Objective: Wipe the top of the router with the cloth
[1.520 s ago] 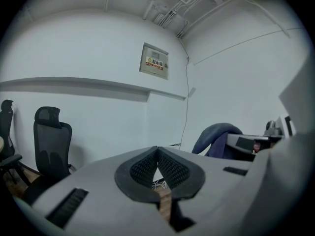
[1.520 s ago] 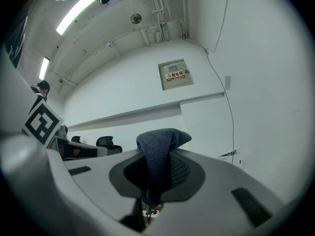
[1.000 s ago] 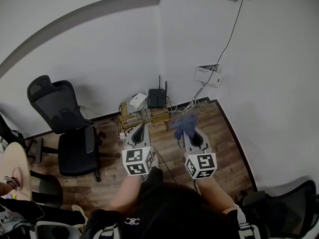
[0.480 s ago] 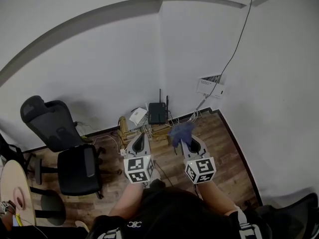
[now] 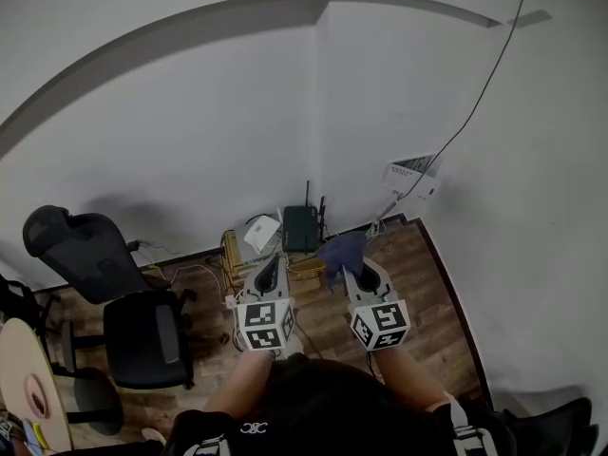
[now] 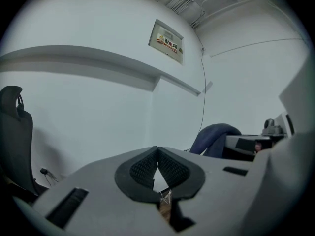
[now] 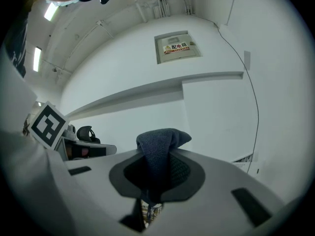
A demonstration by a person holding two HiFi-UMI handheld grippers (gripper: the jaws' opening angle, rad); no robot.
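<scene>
white walls (image 5: pixel 190 112) are meeting in a corner above a wood floor (image 5: pixel 432 293), a black office chair (image 5: pixel 141 342) is standing at the left, and a thin cable (image 5: pixel 485 91) is running down the right wall.

A wooden floor (image 5: pixel 432 297) runs into the corner of two white walls. In that corner a low wooden stand (image 5: pixel 232 252) sits on the floor. It carries a dark router (image 5: pixel 300 228), upright with its antennas up, and a white box (image 5: pixel 261 233) just beside it, tilted. Loose cables (image 5: pixel 204 272) trail over the boards near the stand. A black chair (image 5: pixel 141 335) stands well to the left. A pale round table (image 5: pixel 21 383) shows at the left edge, with small things on it too small to tell.
</scene>
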